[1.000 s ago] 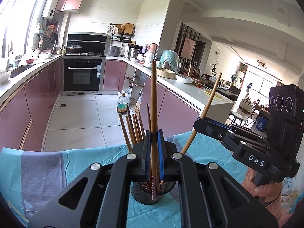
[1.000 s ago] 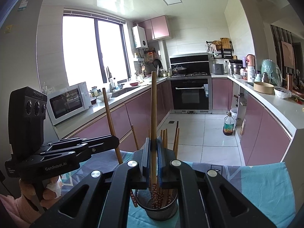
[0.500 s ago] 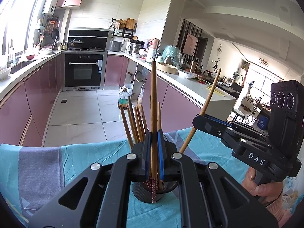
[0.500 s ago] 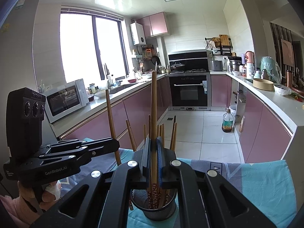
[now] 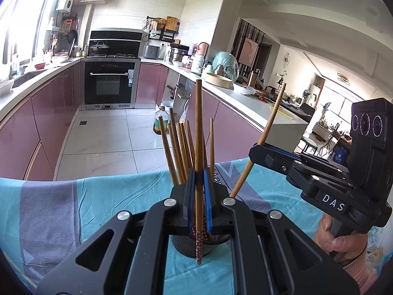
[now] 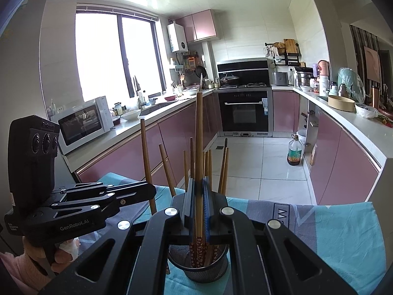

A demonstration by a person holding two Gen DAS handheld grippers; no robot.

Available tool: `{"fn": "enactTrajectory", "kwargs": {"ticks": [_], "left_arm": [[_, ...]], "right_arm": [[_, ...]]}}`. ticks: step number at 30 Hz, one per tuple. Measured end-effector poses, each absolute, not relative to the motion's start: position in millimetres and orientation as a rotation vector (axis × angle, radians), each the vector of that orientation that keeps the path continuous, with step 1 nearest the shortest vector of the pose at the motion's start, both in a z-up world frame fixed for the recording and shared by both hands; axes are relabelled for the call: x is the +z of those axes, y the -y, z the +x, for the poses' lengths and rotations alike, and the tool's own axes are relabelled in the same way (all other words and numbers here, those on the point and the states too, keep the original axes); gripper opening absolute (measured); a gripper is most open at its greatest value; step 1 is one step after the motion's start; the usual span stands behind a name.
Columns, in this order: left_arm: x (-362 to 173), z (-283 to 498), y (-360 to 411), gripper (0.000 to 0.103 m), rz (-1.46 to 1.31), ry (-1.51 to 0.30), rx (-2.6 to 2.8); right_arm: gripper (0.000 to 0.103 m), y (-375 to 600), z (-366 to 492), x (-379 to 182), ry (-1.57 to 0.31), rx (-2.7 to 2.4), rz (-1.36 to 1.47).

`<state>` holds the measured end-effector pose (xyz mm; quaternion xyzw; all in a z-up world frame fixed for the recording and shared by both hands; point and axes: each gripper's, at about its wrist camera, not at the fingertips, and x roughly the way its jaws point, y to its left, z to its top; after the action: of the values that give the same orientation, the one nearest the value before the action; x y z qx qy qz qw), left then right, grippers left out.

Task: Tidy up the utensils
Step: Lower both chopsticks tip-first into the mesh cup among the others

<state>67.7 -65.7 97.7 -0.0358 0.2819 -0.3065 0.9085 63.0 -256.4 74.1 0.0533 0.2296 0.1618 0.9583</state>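
The left gripper point(image 5: 199, 191) is clamped on one chopstick point(image 5: 198, 127), upright, patterned end down beside the mesh holder point(image 5: 186, 244). The right gripper point(image 6: 199, 196) clamps another chopstick point(image 6: 199, 135), upright, above the holder on the blue cloth point(image 6: 343, 233).

Black tongs point(image 5: 199, 196) hide most of the black wire-mesh chopstick cup point(image 5: 208, 245); its base stays unseen.
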Motion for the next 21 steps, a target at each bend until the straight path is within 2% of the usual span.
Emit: {"fn": "enactTrajectory", "kwargs": {"ticks": [11,21], "left_arm": [[89.3,84.8,64.3,0.008,-0.082,-0.617,-0.621],[114.6,94.6,51.0,0.008,-0.164,-0.558,-0.655]], "right_arm": [[0.005,252.4,70.4,63.4,-0.503,0.327,0.102],[0.005,257.5,70.5,59.0,-0.511,0.328,0.117]]}}
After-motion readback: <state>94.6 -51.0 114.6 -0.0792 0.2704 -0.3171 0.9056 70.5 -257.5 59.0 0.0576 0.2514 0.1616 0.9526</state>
